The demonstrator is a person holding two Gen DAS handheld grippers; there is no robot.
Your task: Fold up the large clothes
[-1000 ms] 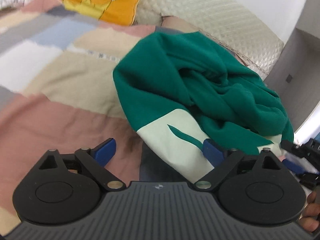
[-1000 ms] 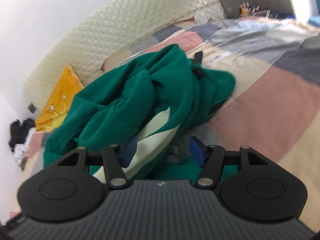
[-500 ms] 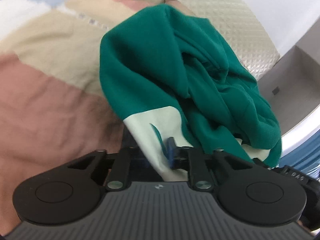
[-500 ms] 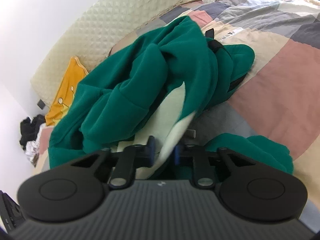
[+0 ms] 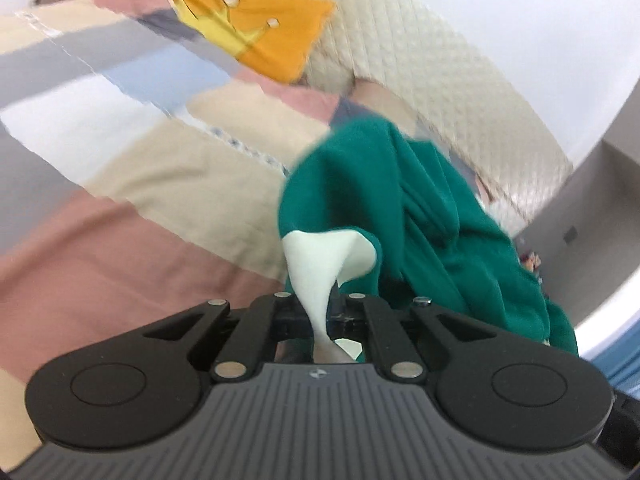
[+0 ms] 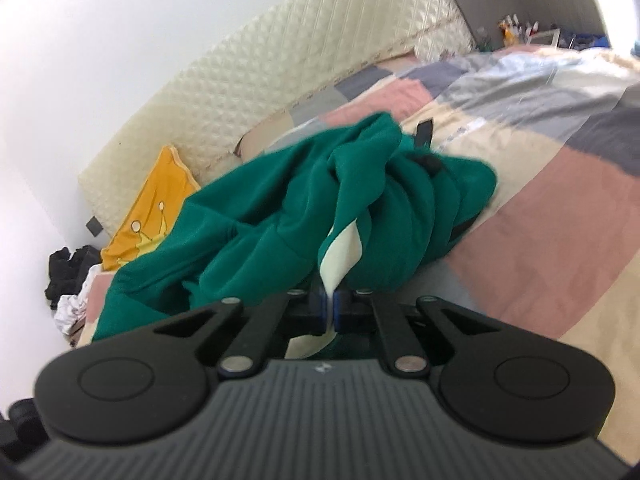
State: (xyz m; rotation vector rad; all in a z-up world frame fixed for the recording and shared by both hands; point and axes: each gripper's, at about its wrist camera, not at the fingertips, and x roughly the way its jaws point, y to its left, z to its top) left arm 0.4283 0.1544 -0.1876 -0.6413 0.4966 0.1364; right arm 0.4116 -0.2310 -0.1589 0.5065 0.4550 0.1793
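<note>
Green garment lying bunched on the quilt near the headboard. Left gripper and right gripper are each clamping its pale panel, pulling it taut. A second ago, both jaws were standing apart around the fabric.

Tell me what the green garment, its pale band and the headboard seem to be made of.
Green sweatshirt: thick, matte knit, probably fleece; it bunches in soft, rounded folds.
Pale green band: smoother, thinner-looking fabric, pulled taut where the left gripper pinches it; the right gripper clamps the same pale fabric.
Headboard: cream padded upholstery with diamond quilting and slight sheen, possibly faux leather.
</note>
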